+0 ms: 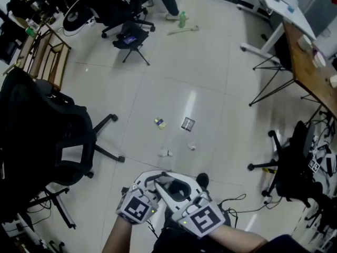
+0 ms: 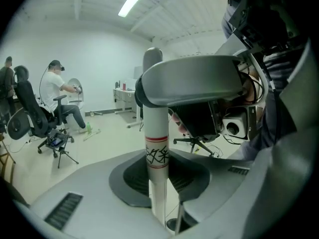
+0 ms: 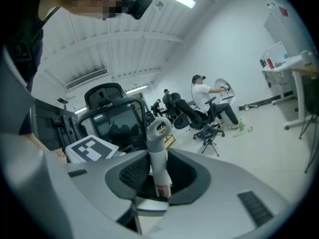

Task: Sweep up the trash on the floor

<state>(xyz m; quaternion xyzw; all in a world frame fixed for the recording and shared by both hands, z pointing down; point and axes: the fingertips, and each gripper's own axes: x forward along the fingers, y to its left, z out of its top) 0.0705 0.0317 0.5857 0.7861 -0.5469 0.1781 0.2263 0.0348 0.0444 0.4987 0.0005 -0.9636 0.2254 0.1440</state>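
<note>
Several bits of trash lie on the pale tiled floor ahead of me: a yellow wrapper, a dark square packet, a crumpled white scrap and a small white piece. Both grippers are close together low in the head view, well short of the trash. My left gripper is shut on a white pole with a red-striped label. My right gripper is shut on a white handle that ends in a loop. Whether these are one tool I cannot tell; the lower ends are hidden.
A black office chair stands at the left and another at the right beside a wooden table. Cables trail on the floor near my right side. Farther off are a small tripod stand, a green bottle and seated people.
</note>
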